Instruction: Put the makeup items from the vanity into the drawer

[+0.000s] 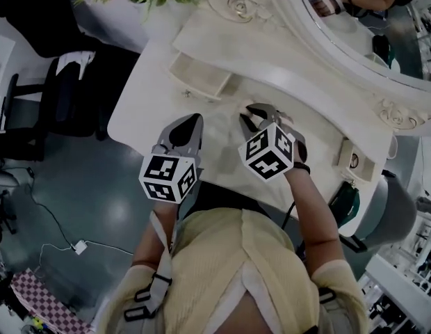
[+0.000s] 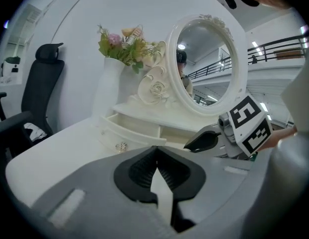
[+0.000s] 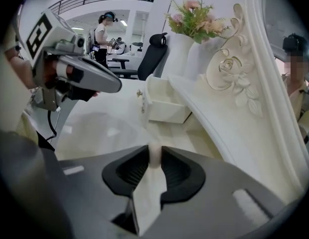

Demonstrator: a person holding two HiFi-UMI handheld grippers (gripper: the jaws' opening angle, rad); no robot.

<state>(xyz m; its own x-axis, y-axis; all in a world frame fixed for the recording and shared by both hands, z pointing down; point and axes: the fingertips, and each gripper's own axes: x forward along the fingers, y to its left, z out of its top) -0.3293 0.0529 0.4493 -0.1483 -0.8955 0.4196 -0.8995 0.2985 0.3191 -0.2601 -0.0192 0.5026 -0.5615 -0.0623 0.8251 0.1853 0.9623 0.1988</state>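
Two grey plastic tongs, the left gripper and the right gripper, hung over one glossy white vanity top near one open, box-shaped white drawer in the head view. The left gripper view showed its ribbed black pads met, empty. In the right gripper view, narrowly parted jaws pinched one small, smooth, pale cylindrical makeup item, short of the drawer.

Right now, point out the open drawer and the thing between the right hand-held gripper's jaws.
open drawer (image 3: 167,112): right gripper view, its side wall.
pale item (image 3: 155,156): right gripper view, its upper end.
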